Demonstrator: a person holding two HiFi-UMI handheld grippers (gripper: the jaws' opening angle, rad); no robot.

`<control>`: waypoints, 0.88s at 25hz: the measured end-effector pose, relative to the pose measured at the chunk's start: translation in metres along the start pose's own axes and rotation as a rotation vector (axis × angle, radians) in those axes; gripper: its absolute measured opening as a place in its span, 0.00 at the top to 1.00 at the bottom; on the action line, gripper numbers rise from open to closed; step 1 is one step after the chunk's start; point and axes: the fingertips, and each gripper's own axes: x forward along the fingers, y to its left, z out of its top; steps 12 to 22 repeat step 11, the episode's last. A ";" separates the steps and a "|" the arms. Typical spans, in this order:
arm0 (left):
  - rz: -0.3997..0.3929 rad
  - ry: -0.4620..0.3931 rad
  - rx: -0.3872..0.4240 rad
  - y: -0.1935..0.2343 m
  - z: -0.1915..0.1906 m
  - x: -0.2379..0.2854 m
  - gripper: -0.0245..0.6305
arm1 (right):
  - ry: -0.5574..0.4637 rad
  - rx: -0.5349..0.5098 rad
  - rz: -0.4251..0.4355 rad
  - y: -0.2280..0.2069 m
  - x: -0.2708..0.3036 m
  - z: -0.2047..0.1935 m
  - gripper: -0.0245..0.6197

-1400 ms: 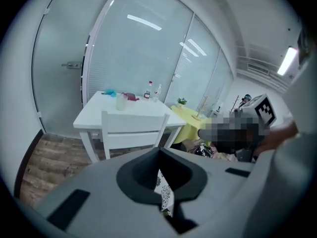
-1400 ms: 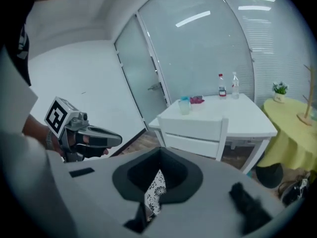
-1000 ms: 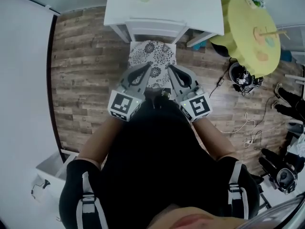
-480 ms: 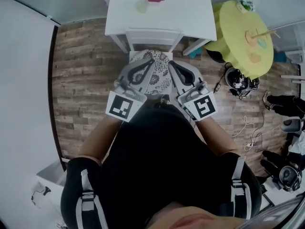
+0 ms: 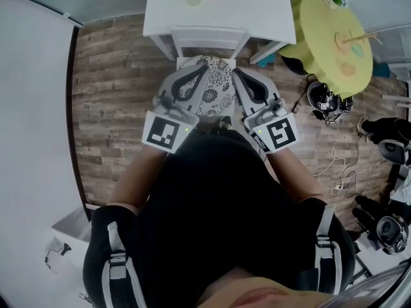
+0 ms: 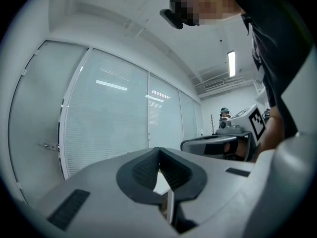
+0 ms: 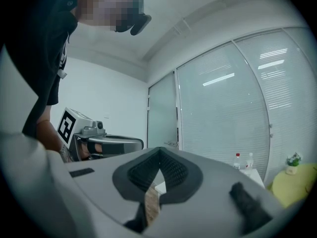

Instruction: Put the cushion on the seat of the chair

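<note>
Brown wooden floor [image 5: 115, 88] fills the middle of the head view. A white worktop [image 5: 237, 5] runs along the top edge and a round yellow worktop [image 5: 334, 37] sits at the upper right. Loose cables [image 5: 337, 172] trail across the right side. Both gripper views look out on pale walls and tall glass walls [image 6: 109, 128] with blinds.

A white chair [image 5: 210, 42] is pushed in against the white worktop. The flower-patterned cushion [image 5: 215, 95] lies on its seat, at centre frame. The left claw [image 5: 204, 70] overlaps the cushion's left edge and the right claw [image 5: 235, 73] its right edge. Both claws are closed with nothing between them, and neither gripper view shows the cushion.

The person's dark torso [image 5: 212, 210] hides the cushion's near edge. The chair's legs are out of sight. The white worktop is cut off by the top of the frame.
</note>
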 end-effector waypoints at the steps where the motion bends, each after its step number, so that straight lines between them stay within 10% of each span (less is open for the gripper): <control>1: 0.001 0.002 -0.007 0.000 -0.001 0.000 0.95 | 0.002 0.000 0.000 0.000 -0.001 -0.001 0.94; 22: 0.016 0.018 -0.047 0.000 -0.009 -0.007 0.95 | 0.014 0.002 0.000 0.003 -0.006 -0.006 0.94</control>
